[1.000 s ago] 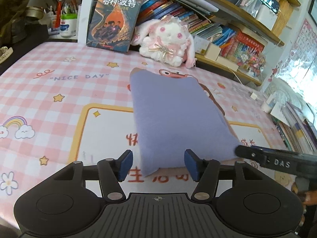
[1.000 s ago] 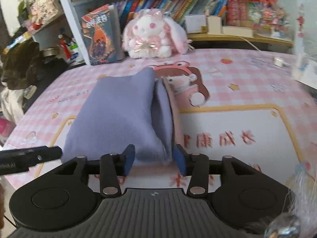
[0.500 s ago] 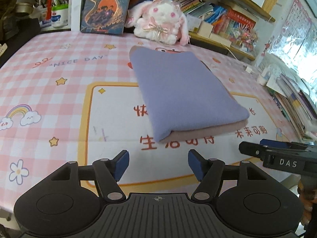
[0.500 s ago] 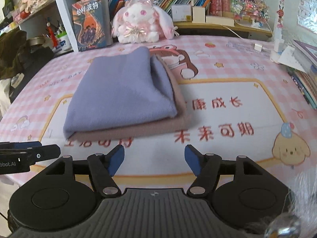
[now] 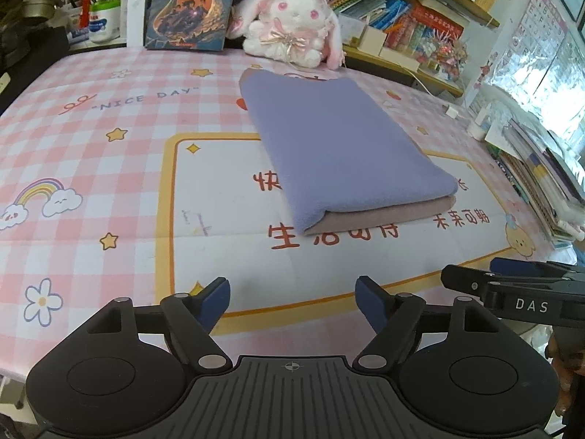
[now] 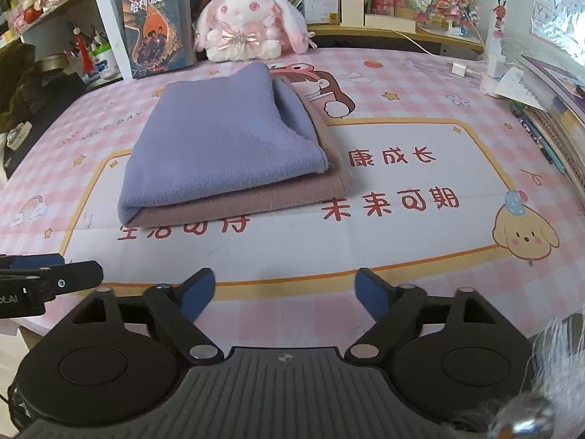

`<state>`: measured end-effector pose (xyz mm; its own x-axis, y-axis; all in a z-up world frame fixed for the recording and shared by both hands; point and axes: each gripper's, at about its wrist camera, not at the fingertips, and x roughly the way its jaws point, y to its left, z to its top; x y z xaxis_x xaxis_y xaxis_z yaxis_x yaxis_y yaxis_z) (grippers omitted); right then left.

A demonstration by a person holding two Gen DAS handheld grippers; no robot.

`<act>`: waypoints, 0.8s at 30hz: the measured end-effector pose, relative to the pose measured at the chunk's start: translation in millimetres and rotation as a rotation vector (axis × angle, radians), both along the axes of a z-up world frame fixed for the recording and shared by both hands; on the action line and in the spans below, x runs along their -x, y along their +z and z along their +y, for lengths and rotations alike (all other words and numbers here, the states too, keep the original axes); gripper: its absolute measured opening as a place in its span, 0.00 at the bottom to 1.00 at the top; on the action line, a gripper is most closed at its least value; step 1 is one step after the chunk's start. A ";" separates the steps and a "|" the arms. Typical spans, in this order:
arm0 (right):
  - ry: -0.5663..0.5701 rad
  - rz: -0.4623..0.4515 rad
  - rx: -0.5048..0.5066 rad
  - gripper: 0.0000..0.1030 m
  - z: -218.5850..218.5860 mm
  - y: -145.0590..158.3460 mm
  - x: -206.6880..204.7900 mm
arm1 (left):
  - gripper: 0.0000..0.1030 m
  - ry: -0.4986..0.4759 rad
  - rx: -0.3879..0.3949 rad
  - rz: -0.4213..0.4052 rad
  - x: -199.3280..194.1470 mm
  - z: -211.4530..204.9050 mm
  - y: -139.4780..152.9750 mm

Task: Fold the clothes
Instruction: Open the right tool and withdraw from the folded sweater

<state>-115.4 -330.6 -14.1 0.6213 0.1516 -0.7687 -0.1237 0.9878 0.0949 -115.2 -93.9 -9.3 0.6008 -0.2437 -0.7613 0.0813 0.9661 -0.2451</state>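
Note:
A folded garment (image 5: 340,146), lavender on top with a mauve-pink layer beneath, lies flat on the pink checked table mat (image 5: 109,168). It also shows in the right wrist view (image 6: 226,146). My left gripper (image 5: 292,301) is open and empty, near the table's front edge, well short of the garment. My right gripper (image 6: 283,292) is open and empty, also back at the front edge. The right gripper shows at the right of the left wrist view (image 5: 512,289); the left gripper shows at the left of the right wrist view (image 6: 47,278).
A white plush rabbit (image 6: 248,25) and an upright book (image 6: 157,25) stand at the back of the table. Shelves of books run behind. Stacked books and papers (image 5: 541,179) lie along the right edge. A pen cup (image 5: 104,18) stands at the back left.
Both grippers have let go of the garment, opened wider and pulled back toward the table's front edge. The folded garment now lies flat and still.

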 end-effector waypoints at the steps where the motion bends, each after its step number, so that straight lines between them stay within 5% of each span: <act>1: -0.001 0.000 0.004 0.83 1.0 0.3 0.1 | 0.81 0.002 0.001 0.001 -0.2 1.1 0.1; 8: 0.010 0.008 0.018 0.94 6.9 -0.2 -0.3 | 0.91 -0.005 0.003 0.013 -2.8 3.8 -1.6; 24: 0.002 0.016 0.034 0.96 8.2 -0.1 0.6 | 0.94 -0.021 -0.005 0.038 -3.0 2.5 -5.1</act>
<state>-116.0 -322.5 -14.2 0.6088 0.1261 -0.7832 -0.1240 0.9903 0.0630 -112.2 -91.4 -14.4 0.5660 -0.2521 -0.7849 0.0923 0.9655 -0.2435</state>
